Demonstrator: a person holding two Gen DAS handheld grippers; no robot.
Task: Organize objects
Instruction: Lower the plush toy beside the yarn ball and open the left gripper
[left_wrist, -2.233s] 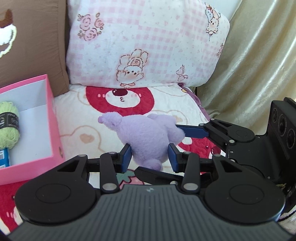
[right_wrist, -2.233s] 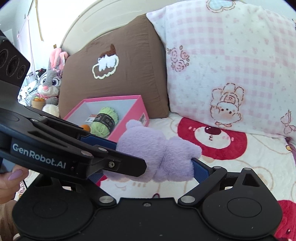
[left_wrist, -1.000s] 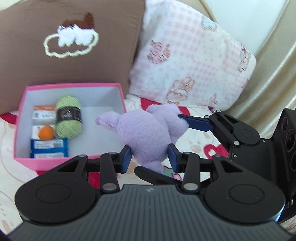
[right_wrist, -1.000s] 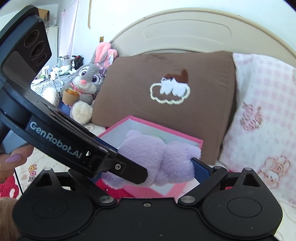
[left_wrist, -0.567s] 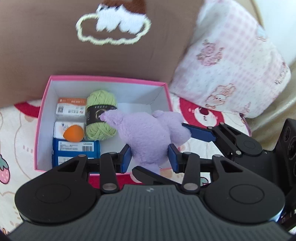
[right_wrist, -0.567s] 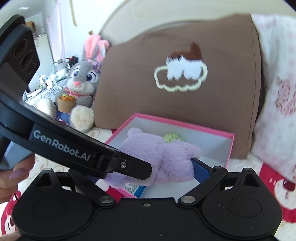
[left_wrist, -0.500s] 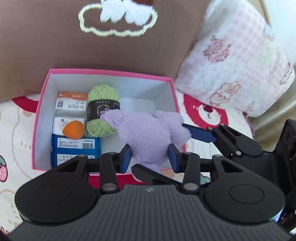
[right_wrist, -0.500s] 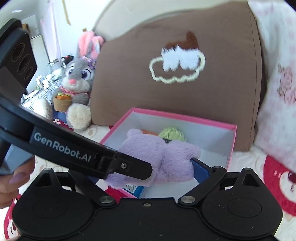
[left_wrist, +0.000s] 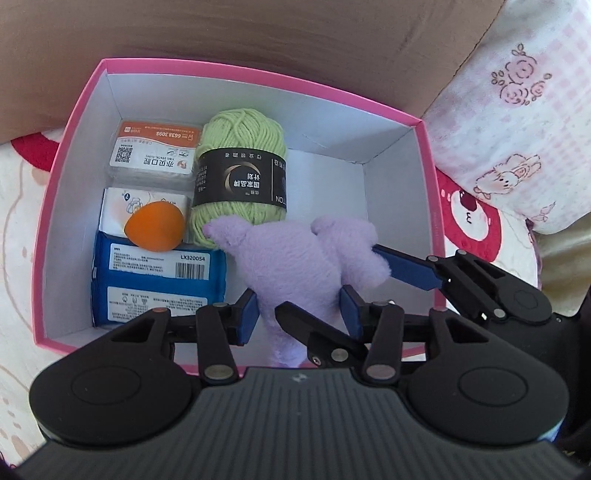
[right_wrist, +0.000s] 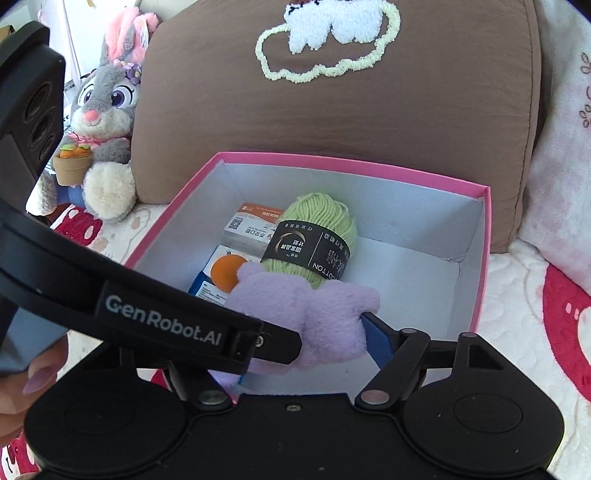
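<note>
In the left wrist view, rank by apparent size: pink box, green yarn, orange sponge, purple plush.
1. Pink box
2. Purple plush, though it sits nearest the camera, so its lead over the yarn is unsure
3. Green yarn
4. Orange sponge

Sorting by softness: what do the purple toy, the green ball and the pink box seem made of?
Purple toy: fuzzy plush fabric, matte nap. Green ball: wound yarn, visible strands, glossy-looking black paper band. Pink box: probably cardboard, with thin, straight, stiff-looking walls and a smooth white inside.
</note>
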